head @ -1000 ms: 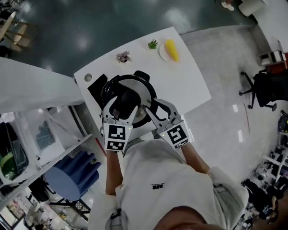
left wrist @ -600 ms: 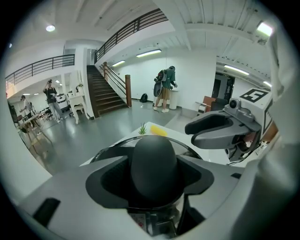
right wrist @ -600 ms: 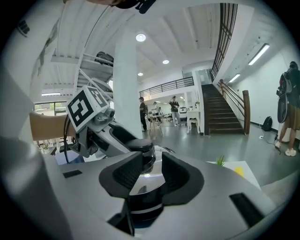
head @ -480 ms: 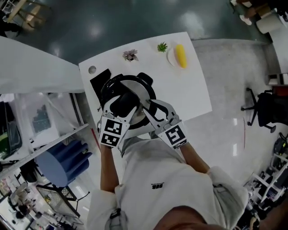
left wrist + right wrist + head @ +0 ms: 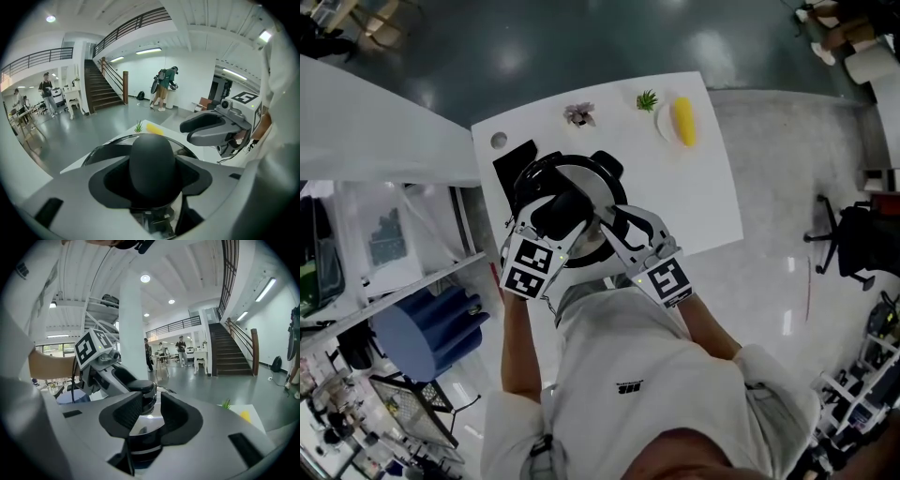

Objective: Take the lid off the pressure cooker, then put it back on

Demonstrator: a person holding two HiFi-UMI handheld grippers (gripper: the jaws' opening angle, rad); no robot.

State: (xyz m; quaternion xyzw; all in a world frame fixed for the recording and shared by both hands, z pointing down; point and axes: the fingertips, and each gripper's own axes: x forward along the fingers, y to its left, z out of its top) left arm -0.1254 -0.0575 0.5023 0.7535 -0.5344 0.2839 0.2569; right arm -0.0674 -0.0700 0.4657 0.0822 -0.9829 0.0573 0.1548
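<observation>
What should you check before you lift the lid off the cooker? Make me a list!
1. Left gripper on the knob: ok. Its fingers have just been closing, and the knob looks pressed between them.
2. Right gripper steadying the cooker: not ok. Its fingers are open above the lid and grip nothing.
3. Lid sitting flat on the cooker: ok.
4. Lid unlocked: cannot tell.
5. Room on the table to set the lid down: ok, there is bare space to the right.
</observation>
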